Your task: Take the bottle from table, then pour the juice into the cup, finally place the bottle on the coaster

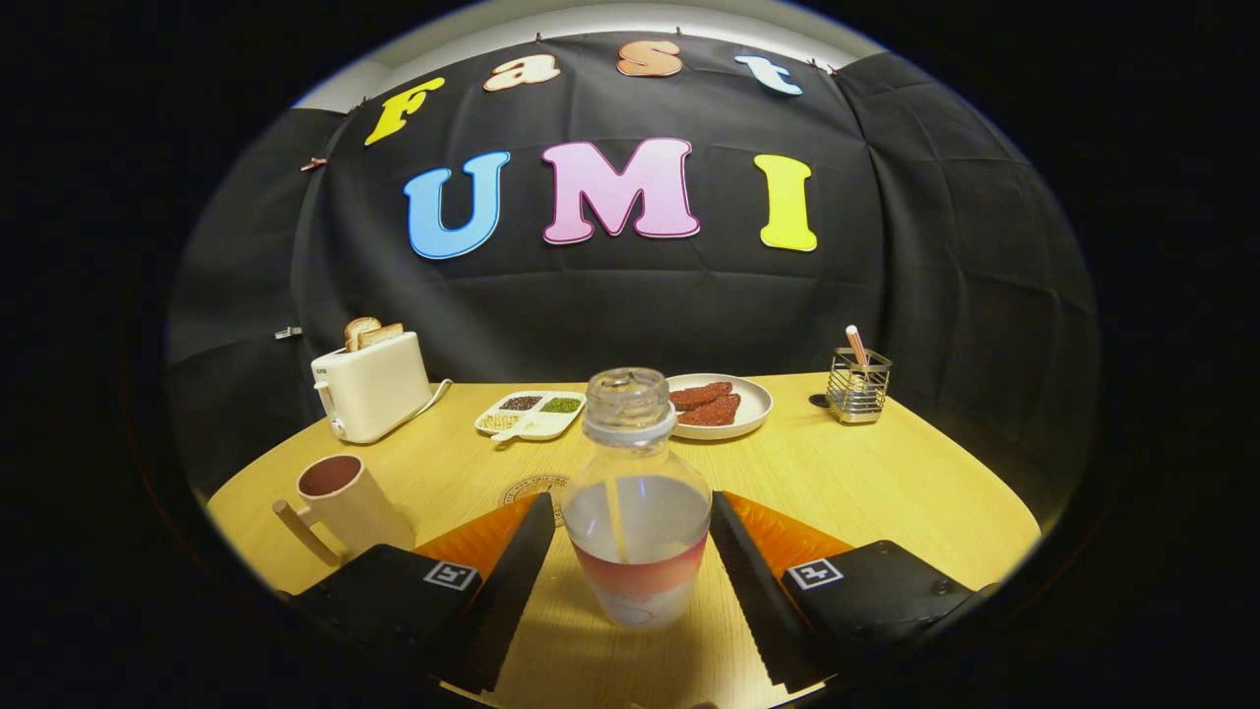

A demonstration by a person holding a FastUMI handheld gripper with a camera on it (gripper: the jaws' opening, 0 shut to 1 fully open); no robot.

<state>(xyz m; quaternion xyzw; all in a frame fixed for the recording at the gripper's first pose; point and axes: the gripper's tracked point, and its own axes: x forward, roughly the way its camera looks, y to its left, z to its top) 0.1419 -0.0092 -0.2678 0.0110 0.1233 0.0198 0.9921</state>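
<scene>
Clear bottle [636, 502] seemingly untouched between fingers [522, 561]

The bottle [636, 497] stands upright between the spread fingers of the gripper [630, 551], a gap on each side. Lower left, the cup [345, 502] crowds that finger (coaster [532, 489] behind); bare table [886, 473] lies right.

No legible text on bottle [636, 512] label.

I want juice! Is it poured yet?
Not yet. The bottle stands on the table between the open tongs, not gripped. The cup waits beside them. Grabbing, pouring, then placing it on the coaster behind remain.
</scene>
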